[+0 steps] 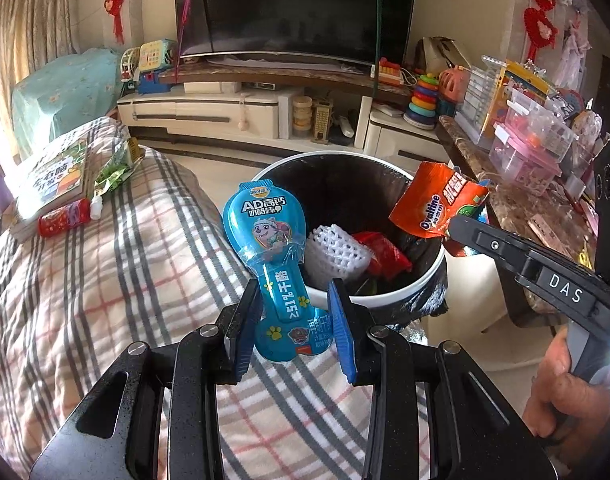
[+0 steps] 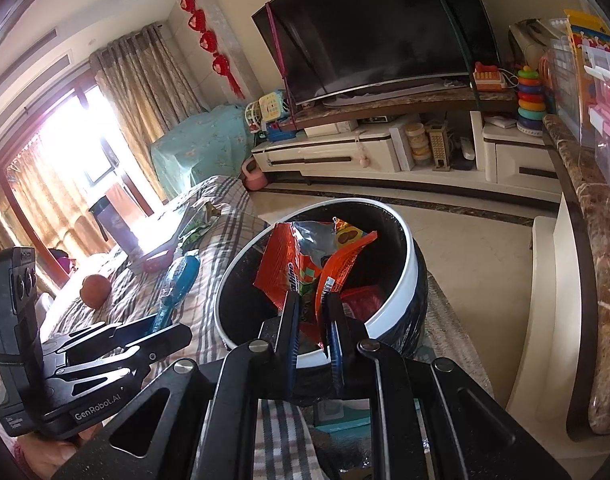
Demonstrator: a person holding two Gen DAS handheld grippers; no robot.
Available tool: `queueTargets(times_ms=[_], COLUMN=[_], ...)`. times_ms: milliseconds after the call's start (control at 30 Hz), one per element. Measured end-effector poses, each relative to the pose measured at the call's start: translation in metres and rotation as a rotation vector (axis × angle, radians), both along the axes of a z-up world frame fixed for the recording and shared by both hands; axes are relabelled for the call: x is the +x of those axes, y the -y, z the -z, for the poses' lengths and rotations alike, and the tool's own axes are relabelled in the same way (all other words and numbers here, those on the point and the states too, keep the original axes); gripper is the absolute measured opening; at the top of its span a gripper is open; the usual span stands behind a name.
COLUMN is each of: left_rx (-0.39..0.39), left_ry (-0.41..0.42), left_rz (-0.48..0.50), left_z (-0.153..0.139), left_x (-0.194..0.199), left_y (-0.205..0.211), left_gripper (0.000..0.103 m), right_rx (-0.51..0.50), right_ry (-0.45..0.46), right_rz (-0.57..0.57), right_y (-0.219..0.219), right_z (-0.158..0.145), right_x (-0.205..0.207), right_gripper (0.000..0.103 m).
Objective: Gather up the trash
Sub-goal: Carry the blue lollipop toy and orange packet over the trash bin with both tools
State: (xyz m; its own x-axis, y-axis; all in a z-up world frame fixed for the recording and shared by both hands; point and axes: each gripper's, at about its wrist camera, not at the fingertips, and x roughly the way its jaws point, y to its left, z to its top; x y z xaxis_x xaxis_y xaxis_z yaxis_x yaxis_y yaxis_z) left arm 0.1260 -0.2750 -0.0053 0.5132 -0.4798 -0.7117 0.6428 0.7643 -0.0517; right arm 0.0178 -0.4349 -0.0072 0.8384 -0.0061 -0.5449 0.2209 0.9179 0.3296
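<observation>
A living room with a large dark television [image 1: 293, 4] over a low white cabinet [image 1: 209, 114]; in front, a surface draped in a plaid blanket [image 1: 105, 272] and beside it a round white-rimmed trash bin [image 1: 421, 280] lined with a black bag.

The left gripper [image 1: 296, 328] pinches the narrow stem of a blue cheese-stick wrapper [image 1: 265, 232] between its blue-padded fingers [image 1: 341, 328]. The wrapper stands upright, long axis running away from the camera, wide end up, at the bin's near rim and not over the opening.

The right gripper [image 2: 311, 320] pinches an orange Ovaltine packet [image 2: 297, 256], torn end up, over the bin's mouth.

Only the left view shows white foam netting [image 1: 333, 252] and red wrapping [image 1: 381, 252] in the bin, and a book [image 1: 57, 176] and red tube [image 1: 65, 218] on the blanket. Only the right view shows an orange round fruit [image 2: 96, 285] and the sunlit window, which glare makes hard to read. The packet hides much of the bin's inside there.
</observation>
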Motion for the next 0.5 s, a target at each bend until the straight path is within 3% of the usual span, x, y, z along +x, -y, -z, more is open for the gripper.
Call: queueTargets(times_ms=[500], left_rx=[0.014], left_ry=[-0.005], left_rz=[0.024], left_z=[0.003], left_x=[0.009], left_y=[0.021], left_gripper=[0.032], right_rx=[-0.006], right_ry=[-0.019], right_rz=[-0.009], right_y=[0.004], right_z=[0.003], right_x=[0.019], right_gripper=[0.013])
